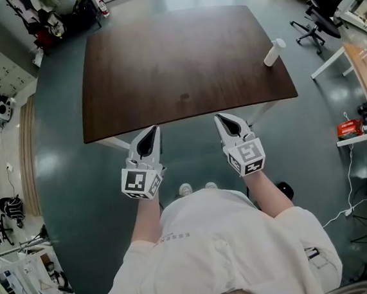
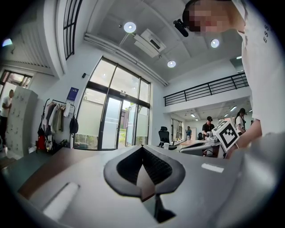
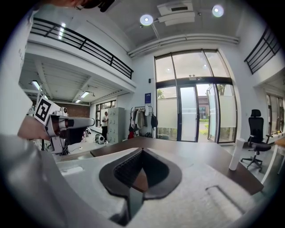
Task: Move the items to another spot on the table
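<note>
A single white cylindrical bottle (image 1: 274, 51) stands upright near the right edge of the dark brown table (image 1: 175, 60); the right gripper view shows this bottle (image 3: 236, 153) at the right. My left gripper (image 1: 148, 132) hovers just over the table's front edge, jaws together and empty. My right gripper (image 1: 225, 118) sits beside it at the same edge, also shut with nothing held. In the left gripper view the left gripper (image 2: 142, 147) points across the tabletop. In the right gripper view the right gripper (image 3: 142, 150) does the same. The bottle is far from both grippers.
A black office chair (image 1: 318, 7) and a wooden side desk (image 1: 364, 74) with a red box (image 1: 349, 127) stand to the right of the table. Lockers and a clothes rack (image 1: 42, 21) are at the far left. Grey floor surrounds the table.
</note>
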